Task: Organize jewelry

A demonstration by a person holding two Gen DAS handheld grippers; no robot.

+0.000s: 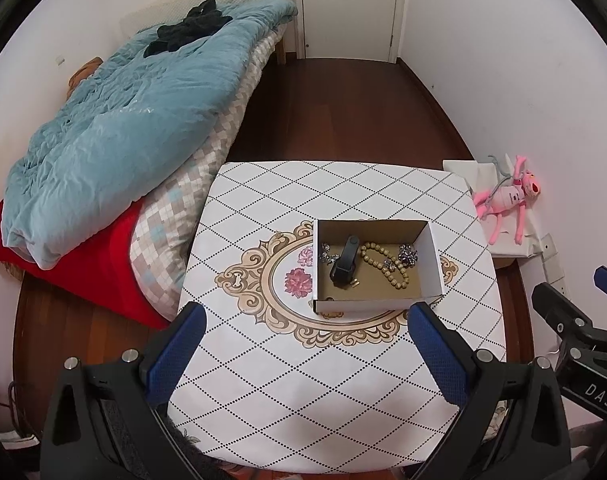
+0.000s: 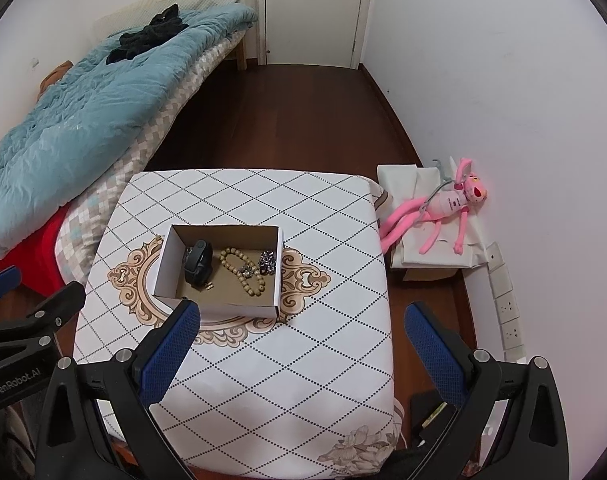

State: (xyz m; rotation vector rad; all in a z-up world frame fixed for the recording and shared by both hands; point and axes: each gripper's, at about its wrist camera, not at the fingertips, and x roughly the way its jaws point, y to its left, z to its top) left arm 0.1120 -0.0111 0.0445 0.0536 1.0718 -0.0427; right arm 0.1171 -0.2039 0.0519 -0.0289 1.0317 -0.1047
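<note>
A small open cardboard box (image 1: 431,268) (image 2: 161,268) stands on the patterned table (image 1: 303,392) (image 2: 311,360). Inside lie a black wristband (image 1: 345,264) (image 2: 198,262), a wooden bead bracelet (image 1: 385,266) (image 2: 241,266) and silver chain pieces (image 1: 407,255) (image 2: 267,261). My left gripper (image 1: 307,316) is open and empty, just in front of the box. My right gripper (image 2: 301,318) is open and empty, in front of the box and to its right. The right gripper also shows at the right edge of the left wrist view (image 1: 583,328).
A bed with a blue quilt (image 1: 115,120) (image 2: 75,112) lies left of the table. A pink plush toy (image 1: 507,196) (image 2: 443,208) lies on a white box by the right wall. Wooden floor (image 1: 343,112) runs to a white door (image 1: 349,4).
</note>
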